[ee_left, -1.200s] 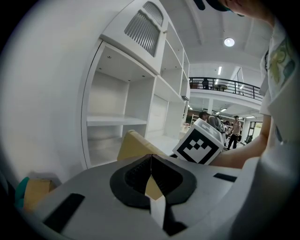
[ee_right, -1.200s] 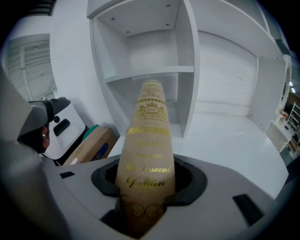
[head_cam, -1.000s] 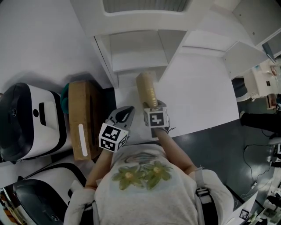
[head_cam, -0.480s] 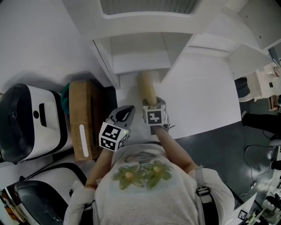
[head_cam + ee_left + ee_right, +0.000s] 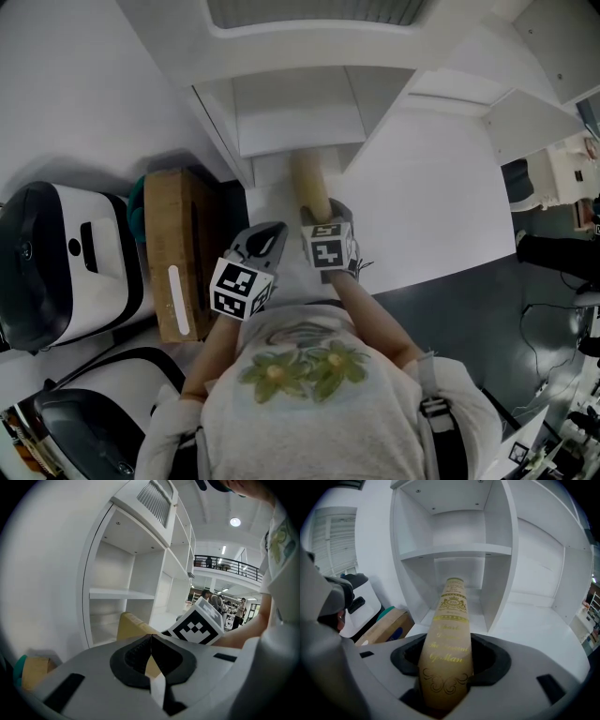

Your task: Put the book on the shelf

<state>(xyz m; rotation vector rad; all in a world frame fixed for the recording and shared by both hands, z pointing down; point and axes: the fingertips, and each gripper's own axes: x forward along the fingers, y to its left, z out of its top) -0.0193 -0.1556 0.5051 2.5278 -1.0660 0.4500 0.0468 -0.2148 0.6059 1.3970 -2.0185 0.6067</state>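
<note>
My right gripper (image 5: 319, 214) (image 5: 446, 667) is shut on a tan book (image 5: 446, 639) with gold lettering on its spine. The book (image 5: 310, 182) points forward, its far end at the mouth of the lowest compartment of the white shelf unit (image 5: 298, 112) (image 5: 454, 550). That compartment has bare white walls and a shelf board above. My left gripper (image 5: 267, 240) (image 5: 151, 654) is shut and holds nothing; it hangs just left of the right one. In the left gripper view the book (image 5: 133, 626) shows behind the jaws.
A cardboard box (image 5: 176, 248) (image 5: 386, 625) with something teal behind it stands left of the shelf unit. Two white-and-black machines (image 5: 66, 258) sit further left. A white surface (image 5: 427, 206) stretches to the right of the shelf. People stand far off in the hall (image 5: 220, 602).
My right gripper has carried the book slightly forward toward the shelf's lowest compartment. The left gripper has barely moved.
</note>
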